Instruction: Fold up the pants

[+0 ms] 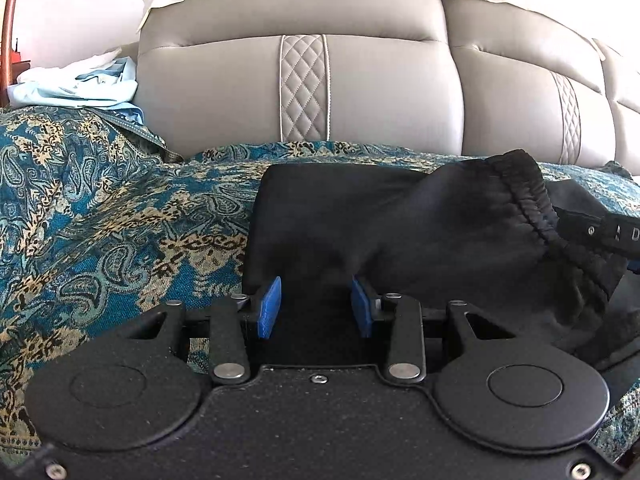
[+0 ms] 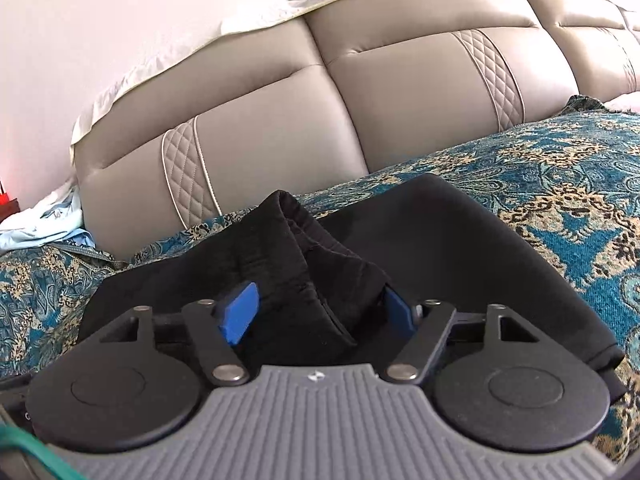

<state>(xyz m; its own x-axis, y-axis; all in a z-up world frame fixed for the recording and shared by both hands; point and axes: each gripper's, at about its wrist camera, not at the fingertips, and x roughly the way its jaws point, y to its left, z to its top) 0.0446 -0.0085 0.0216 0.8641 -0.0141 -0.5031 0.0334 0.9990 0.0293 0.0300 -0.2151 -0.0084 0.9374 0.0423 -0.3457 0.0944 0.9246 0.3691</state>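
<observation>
The black pants [image 1: 400, 220] lie on the bed, over the teal paisley bedspread [image 1: 100, 220], just in front of the padded grey headboard [image 1: 360, 92]. They look partly folded, with the gathered elastic waistband [image 1: 528, 196] lifted into a loose hump toward the right tool's side.

The left tool [image 1: 316, 306] sits low at the near edge of the cloth. Its blue pads [image 1: 270, 308] stand apart with dark fabric lying between them, and neither pad clearly presses on it, so I read this tool as released.

The right tool [image 2: 320, 312] straddles the raised fold of the waistband [image 2: 304, 236]. Its jaws are spread wide, the bunched cloth fills the gap and reaches both pads, but whether they actually pinch it I cannot tell.

The garment's long axis runs across the bed, roughly parallel to the headboard, from one tool to the other. The flat, smooth end lies ahead of the left tool, while the bulky waistband end lies right at the right tool. That makes the right hand the nearer one for carrying the waistband over the flat part, probably the fold still to be made.
</observation>
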